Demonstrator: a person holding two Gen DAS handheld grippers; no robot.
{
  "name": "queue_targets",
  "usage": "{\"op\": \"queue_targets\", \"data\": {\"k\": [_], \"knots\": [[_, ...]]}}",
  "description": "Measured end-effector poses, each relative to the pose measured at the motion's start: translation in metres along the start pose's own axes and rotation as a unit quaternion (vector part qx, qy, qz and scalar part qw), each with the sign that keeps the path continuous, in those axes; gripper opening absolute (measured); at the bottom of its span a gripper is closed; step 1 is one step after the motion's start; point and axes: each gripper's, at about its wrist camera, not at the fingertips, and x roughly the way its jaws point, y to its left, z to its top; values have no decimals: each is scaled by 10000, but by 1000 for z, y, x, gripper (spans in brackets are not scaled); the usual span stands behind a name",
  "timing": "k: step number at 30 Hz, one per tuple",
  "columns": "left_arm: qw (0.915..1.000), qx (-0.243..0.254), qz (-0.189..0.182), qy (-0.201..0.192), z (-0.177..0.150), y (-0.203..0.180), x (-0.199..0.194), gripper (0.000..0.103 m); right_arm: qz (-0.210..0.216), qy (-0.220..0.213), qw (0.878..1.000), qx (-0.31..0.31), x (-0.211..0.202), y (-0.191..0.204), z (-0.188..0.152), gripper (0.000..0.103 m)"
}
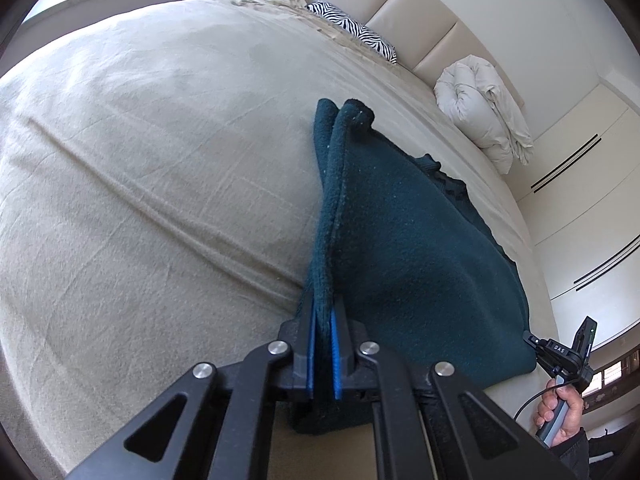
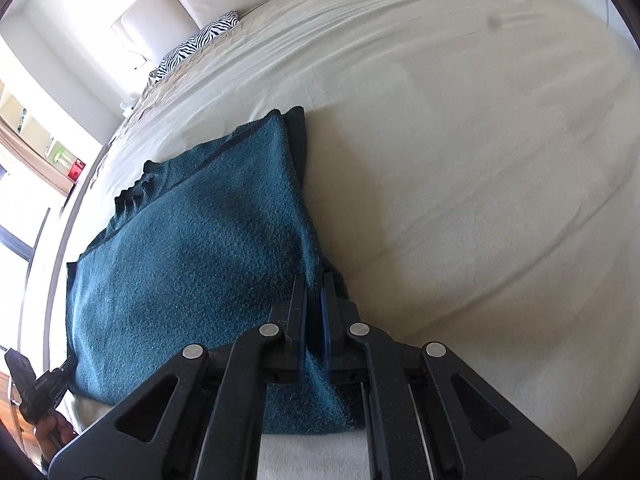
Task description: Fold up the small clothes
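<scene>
Item: teal sweater [image 1: 400, 248], spread on the bed [image 1: 140, 180]. My left claw [image 1: 323, 316] pinches its near edge; cloth runs toward 1 o'clock. My right claw [image 2: 315, 300] pinches it; cloth toward 10 o'clock.

Your teal garment [image 2: 192, 248] is fuzzy, matt fleece. The bed [image 1: 140, 160] wears a smooth, creased beige cloth sheet. Your jaws are matt black plastic with shiny metal pins.

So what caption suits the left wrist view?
Left gripper pinches the teal fleece garment's edge above the beige bed.
</scene>
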Motion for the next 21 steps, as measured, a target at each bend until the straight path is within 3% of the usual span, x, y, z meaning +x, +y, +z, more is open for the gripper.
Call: {"op": "queue_targets", "data": {"k": [5,6,9,10,11,14,18,21], "knots": [[9994,-251,-223,-76,-2,8,-10,15,-104,50,9996,-269,-4,8,1,9],[9993,-269,-227,-116,-3,8,-14,20,-62,62,9996,-261,-7,9,2,11],[9994,-49,-57,-344,-1,-4,-34,22,-205,-308,9988,-313,-30,14,2,36],[9991,72,14,-429,1,-10,-40,27,-275,-471,9981,-299,-38,15,4,55],[9980,251,86,-577,5,-22,-48,30,-254,-699,9969,-262,-50,17,5,60],[9944,686,63,-799,21,-58,-50,42,106,-930,9952,-281,-66,31,15,60],[9893,1255,-35,-739,54,-112,-15,49,957,-572,9932,-337,-48,70,27,58],[9860,1573,187,-521,79,-137,28,50,1533,-258,9872,-367,-19,109,37,55]]}}
